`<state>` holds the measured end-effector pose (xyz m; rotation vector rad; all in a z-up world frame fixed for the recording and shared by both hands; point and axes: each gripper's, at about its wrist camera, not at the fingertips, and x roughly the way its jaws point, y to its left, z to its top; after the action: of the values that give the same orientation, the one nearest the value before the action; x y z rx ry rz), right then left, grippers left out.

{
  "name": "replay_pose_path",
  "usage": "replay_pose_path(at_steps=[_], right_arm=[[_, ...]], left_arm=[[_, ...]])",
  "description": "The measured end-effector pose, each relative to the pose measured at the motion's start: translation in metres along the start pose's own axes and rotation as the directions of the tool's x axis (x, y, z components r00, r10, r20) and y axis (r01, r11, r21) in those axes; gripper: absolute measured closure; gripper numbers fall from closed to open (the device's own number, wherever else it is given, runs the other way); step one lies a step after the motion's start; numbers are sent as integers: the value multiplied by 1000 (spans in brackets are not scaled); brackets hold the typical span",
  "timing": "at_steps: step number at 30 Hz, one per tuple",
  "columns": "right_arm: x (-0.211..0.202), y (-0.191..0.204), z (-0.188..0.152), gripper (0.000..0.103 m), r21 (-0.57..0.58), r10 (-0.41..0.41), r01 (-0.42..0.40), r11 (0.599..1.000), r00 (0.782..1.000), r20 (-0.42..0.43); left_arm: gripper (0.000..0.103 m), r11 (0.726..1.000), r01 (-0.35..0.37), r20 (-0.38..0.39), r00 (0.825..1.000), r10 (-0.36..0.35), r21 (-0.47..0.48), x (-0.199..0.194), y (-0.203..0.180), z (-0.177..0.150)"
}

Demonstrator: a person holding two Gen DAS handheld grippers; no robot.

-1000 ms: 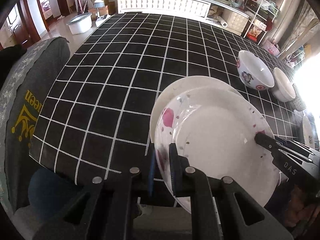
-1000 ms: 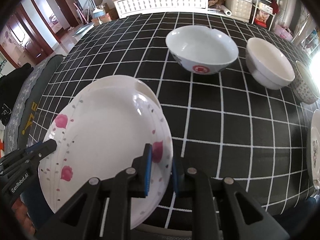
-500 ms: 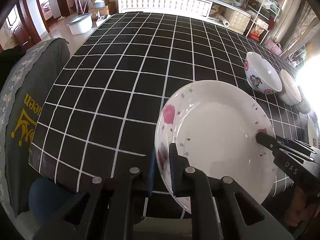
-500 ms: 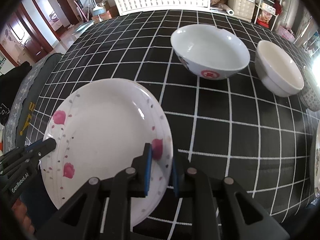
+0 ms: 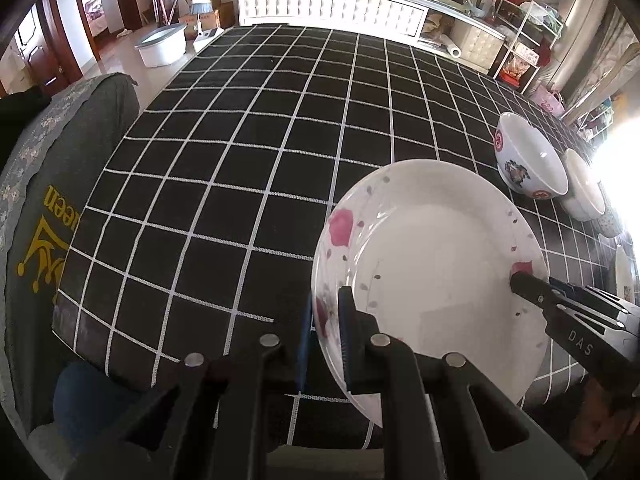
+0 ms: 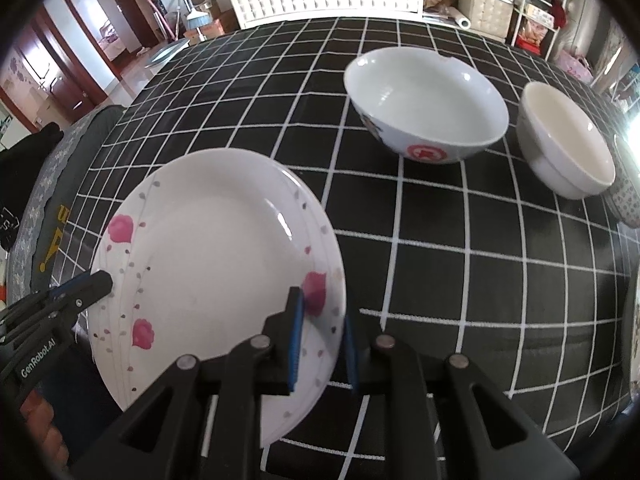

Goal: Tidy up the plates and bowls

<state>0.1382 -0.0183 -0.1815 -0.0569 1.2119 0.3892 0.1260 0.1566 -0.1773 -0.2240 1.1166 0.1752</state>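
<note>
A white plate with pink flowers (image 5: 432,272) (image 6: 216,248) lies on the near edge of the black checked table (image 5: 260,140). My left gripper (image 5: 324,340) is shut on its left rim. My right gripper (image 6: 322,338) stands around its right rim, with a small gap on the right side. The right gripper also shows in the left wrist view (image 5: 520,280), and the left gripper in the right wrist view (image 6: 104,284). The plate hides whatever lies under it. A white bowl with red marks (image 6: 424,104) and a plain white bowl (image 6: 564,144) stand beyond it.
A patterned bowl (image 6: 628,200) sits at the far right, and another plate's rim (image 5: 622,272) shows at the right edge. A grey cushioned chair (image 5: 44,208) stands at the table's left. White cabinets (image 5: 332,8) line the back wall.
The flowered plate has moved forward and down over the plain plate that showed beneath it, which is now hidden. The right gripper's jaws have opened slightly.
</note>
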Motion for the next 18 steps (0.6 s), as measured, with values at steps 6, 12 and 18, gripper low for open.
replay_pose_path(at_steps=[6,12,18], right_arm=[[-6,-6,-8,49,22,-16,16,1000,1000,-2],[-34,-12,-19,41,52,8,-10,999,999,49],[-69,-18,-29,37,63,10,-16,998,994,108]], left_arm=[[92,999,17,30,999,-15,-39,-17,5,-7],[89,1000,15,58,998,-15,-4,-38,-6,-19],[85,998,24,113,993,-30,51,-64,-33,-25]])
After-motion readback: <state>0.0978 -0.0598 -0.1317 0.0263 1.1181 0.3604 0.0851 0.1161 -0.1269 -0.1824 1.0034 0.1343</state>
